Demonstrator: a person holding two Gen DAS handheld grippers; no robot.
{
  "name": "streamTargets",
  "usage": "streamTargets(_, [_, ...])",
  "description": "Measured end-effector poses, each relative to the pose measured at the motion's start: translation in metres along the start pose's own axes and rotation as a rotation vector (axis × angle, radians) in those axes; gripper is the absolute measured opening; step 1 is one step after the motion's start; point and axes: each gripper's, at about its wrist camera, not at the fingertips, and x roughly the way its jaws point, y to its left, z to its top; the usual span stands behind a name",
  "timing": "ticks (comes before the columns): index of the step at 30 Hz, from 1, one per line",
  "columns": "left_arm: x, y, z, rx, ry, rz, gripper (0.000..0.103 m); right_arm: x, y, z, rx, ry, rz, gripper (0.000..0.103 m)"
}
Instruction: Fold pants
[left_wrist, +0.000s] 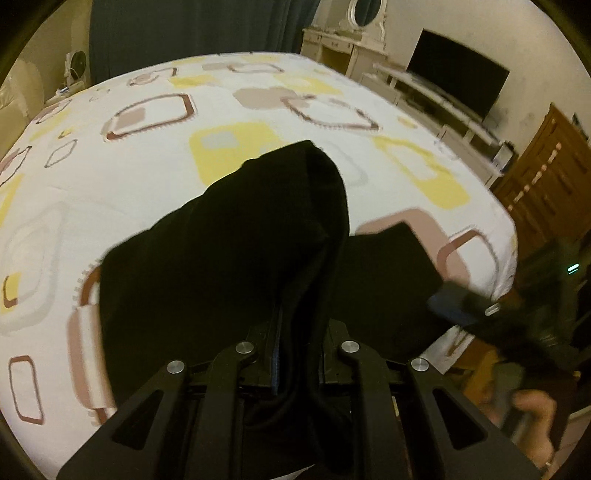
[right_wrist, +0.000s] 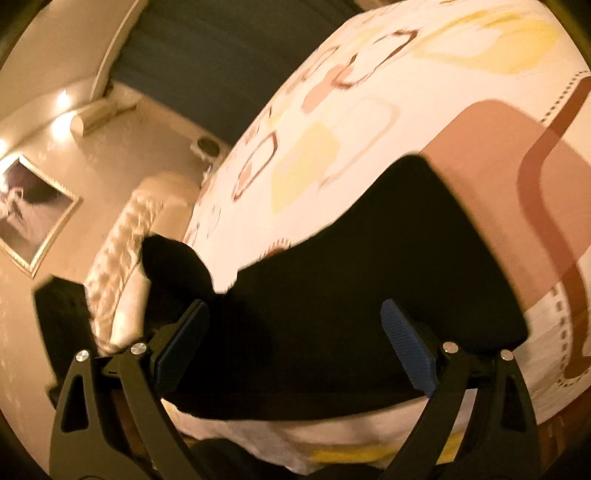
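Black pants (left_wrist: 240, 240) lie on a bed with a white sheet (left_wrist: 147, 177) printed with yellow and brown squares. My left gripper (left_wrist: 297, 339) is shut on a bunched fold of the pants and holds it lifted above the bed, so the cloth drapes down in front of the camera. In the right wrist view the pants (right_wrist: 369, 280) lie flat near the bed's edge. My right gripper (right_wrist: 295, 332) is open just above them, blue pads on either side and nothing between. It shows blurred at the right of the left wrist view (left_wrist: 480, 306).
A dark curtain (left_wrist: 184, 33) hangs beyond the bed. A white dresser (left_wrist: 340, 48) and a TV (left_wrist: 458, 70) on a low stand are at the far right, with a wooden cabinet (left_wrist: 546, 177) nearer. The padded headboard (right_wrist: 122, 258) and a framed picture (right_wrist: 33, 206) show left.
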Motion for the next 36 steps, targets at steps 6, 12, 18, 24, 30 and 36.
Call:
streamTargets(6, [0.042,-0.022,-0.012,0.017,0.042,0.093,0.014,-0.009,-0.008,0.005,0.028,-0.046,-0.003,0.095])
streamTargets(12, [0.053,-0.028,-0.014,-0.003,0.033,0.154,0.014,-0.008,-0.011,0.008,0.050,-0.055,0.021,0.095])
streamTargets(18, [0.058,-0.039,-0.019,0.016,0.013,0.217,0.014,-0.013,-0.013,0.011,0.055,-0.063,0.028,0.095])
streamTargets(24, [0.051,-0.045,-0.021,0.028,-0.013,0.224,0.018,-0.019,-0.009,0.011,0.050,-0.082,0.038,0.095])
streamTargets(30, [0.018,-0.054,-0.032,0.065,-0.108,0.218,0.068,-0.023,-0.006,0.013,0.044,-0.090,0.039,0.095])
streamTargets(36, [-0.023,-0.022,-0.043,-0.031,-0.133,0.131,0.084,-0.019,-0.004,0.012,0.039,-0.074,0.037,0.095])
